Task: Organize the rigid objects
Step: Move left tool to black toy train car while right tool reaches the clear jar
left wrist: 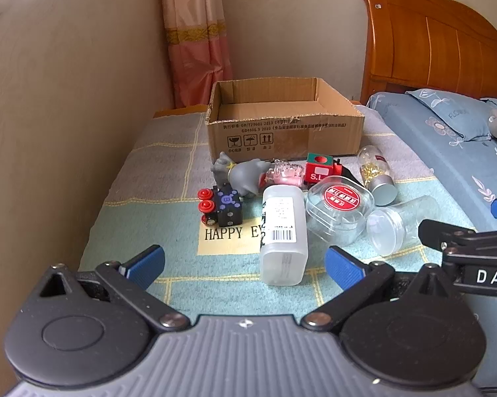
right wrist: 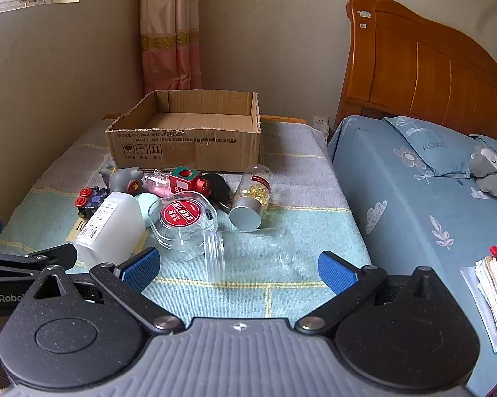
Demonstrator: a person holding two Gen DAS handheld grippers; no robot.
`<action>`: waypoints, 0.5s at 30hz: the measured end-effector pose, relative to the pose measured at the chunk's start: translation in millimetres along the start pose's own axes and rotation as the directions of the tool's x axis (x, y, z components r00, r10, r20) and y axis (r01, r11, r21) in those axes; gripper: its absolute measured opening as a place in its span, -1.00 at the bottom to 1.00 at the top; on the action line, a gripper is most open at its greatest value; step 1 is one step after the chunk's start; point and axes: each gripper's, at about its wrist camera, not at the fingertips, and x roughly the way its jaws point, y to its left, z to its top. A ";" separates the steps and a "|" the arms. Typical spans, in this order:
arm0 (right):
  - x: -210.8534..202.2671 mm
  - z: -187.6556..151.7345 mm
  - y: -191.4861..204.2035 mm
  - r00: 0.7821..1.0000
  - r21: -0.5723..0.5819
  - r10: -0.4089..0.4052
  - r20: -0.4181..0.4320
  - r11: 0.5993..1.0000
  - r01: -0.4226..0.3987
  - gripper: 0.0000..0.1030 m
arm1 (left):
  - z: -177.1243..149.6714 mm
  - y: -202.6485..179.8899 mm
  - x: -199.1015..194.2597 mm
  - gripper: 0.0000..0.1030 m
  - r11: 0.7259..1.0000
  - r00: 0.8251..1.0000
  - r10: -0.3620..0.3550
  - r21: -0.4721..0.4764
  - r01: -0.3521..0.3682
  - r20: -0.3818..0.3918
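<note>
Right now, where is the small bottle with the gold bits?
The gold-filled bottle lies tilted at the pile's right edge in both wrist views, silver cap toward the camera, just in front of the cardboard box's right corner.

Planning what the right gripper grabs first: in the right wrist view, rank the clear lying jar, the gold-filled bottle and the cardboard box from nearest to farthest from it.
From the open right gripper:
1. Clear jar, lying on its side just ahead between the fingers.
2. Gold-filled bottle, behind the jar, its silver cap toward the camera.
3. Cardboard box, at the back of the blanket, open and empty.
</note>
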 end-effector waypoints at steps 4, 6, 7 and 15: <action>-1.2 0.8 0.2 1.000 -0.003 0.000 0.005 1.000 0.000 1.00 | 2.6 -2.1 0.5 0.99 1.000 1.000 -0.001 0.003 0.001 0.001; -1.8 0.9 0.8 1.000 -0.006 0.000 0.007 1.000 0.000 1.00 | 4.0 -2.3 2.0 0.99 1.000 1.000 -0.003 0.003 0.003 0.000; -2.0 1.1 0.7 1.000 -0.007 0.000 0.008 1.000 0.000 1.00 | 4.9 -2.2 2.9 0.99 1.000 1.000 -0.005 0.002 0.005 -0.002; -2.7 3.6 1.2 1.000 -0.017 -0.003 0.021 1.000 0.003 1.00 | 4.2 -1.7 4.1 0.99 1.000 1.000 -0.016 0.003 0.016 0.006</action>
